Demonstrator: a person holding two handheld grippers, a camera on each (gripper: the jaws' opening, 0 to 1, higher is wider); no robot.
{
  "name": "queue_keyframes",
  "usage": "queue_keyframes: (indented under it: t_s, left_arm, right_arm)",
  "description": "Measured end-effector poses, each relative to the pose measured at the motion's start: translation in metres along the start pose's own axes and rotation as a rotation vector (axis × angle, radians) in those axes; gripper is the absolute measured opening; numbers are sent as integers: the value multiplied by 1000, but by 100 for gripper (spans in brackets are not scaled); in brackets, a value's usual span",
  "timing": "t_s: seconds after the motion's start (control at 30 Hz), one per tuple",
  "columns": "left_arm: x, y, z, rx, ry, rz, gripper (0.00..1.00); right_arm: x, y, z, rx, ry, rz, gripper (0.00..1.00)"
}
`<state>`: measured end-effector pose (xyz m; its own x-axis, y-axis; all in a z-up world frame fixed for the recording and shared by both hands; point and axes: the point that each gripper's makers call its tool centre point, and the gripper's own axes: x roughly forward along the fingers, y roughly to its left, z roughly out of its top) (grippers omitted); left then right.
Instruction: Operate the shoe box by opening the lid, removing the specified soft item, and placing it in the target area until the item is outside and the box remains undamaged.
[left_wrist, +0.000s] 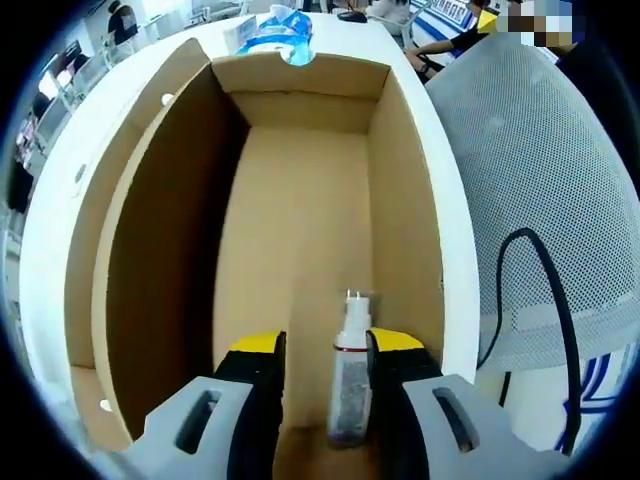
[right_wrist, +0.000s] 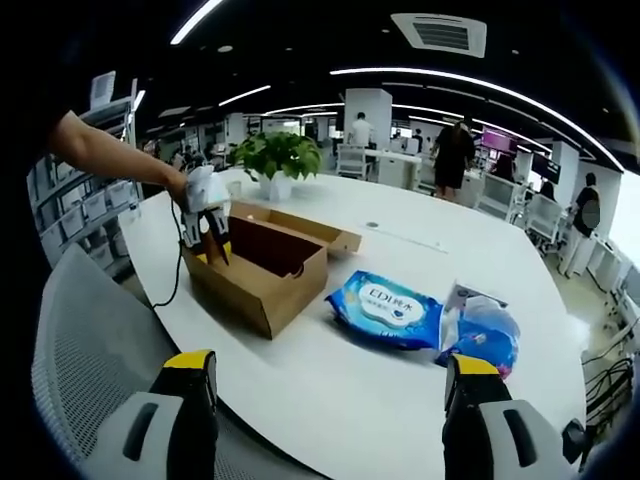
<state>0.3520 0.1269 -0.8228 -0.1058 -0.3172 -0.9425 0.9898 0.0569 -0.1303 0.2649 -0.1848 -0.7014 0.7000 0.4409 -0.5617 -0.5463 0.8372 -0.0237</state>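
The shoe box (left_wrist: 300, 230) stood open on the white table (right_wrist: 400, 390), its lid folded back. Inside, near the end by the left tool (left_wrist: 322, 362), lay a small clear bottle (left_wrist: 350, 375) with a white cap. It looked light, smooth and probably slippery, and rigid more than soft; the body below the cap seemed the best place to grip. The left tool was spread apart and grasped nothing, its jaws reaching into the box, the bottle just beside the right-hand jaw. The right tool (right_wrist: 330, 385) hung wide open and empty over the table, well apart from the box, near a blue wipes pack (right_wrist: 385, 310)
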Motion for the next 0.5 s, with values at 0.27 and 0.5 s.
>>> queue_keyframes:
  t_s: [0.27, 0.5]
  left_arm:
    - [-2, 3, -1, -34, -19, 16, 32]
    - [-5, 2, 2, -52, -29, 14, 32]
  right_arm:
    - [0, 1, -2, 3, 5, 1, 95]
    - [-1, -1, -1, 5, 0, -2, 95]
